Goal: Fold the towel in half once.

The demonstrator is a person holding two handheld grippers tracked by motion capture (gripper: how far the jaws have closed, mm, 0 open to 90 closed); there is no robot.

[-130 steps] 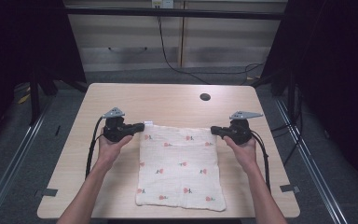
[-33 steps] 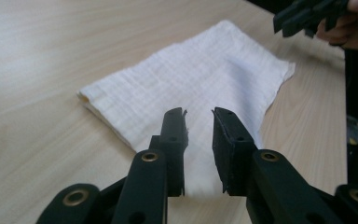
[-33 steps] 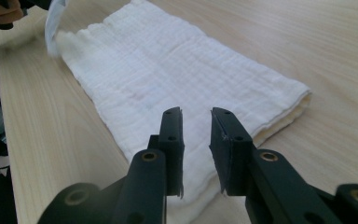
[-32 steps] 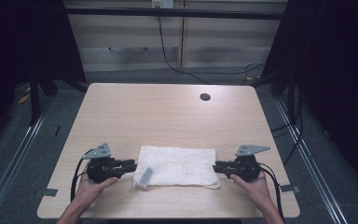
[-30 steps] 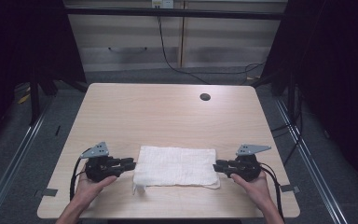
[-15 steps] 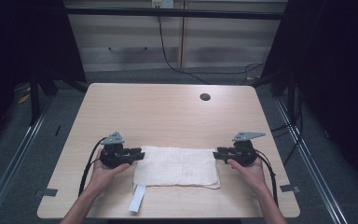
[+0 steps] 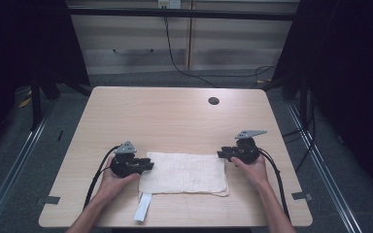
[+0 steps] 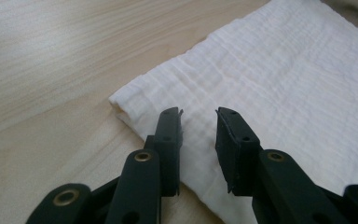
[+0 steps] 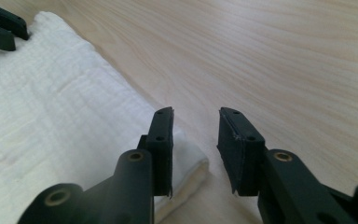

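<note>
A white cloth, folded into a wide band, lies flat near the table's front edge; a narrow strip of it trails toward the front at its left end. My left gripper is at the cloth's far left corner, open, its jaws over the cloth with nothing held. At the cloth's far right corner sits my right gripper, open as well; one jaw is over the folded corner, the other over bare wood. The left gripper's jaws show at the far end of the cloth in the right gripper view.
The light wooden table has a dark round hole at the back right. Black cables trail from both grippers toward the front edge. Dark floor and metal rails surround the table.
The cloth, once spread out flat, was folded in half toward the front. Since half a second ago both grippers slid slightly away from me and opened, letting go of the cloth's corners.
</note>
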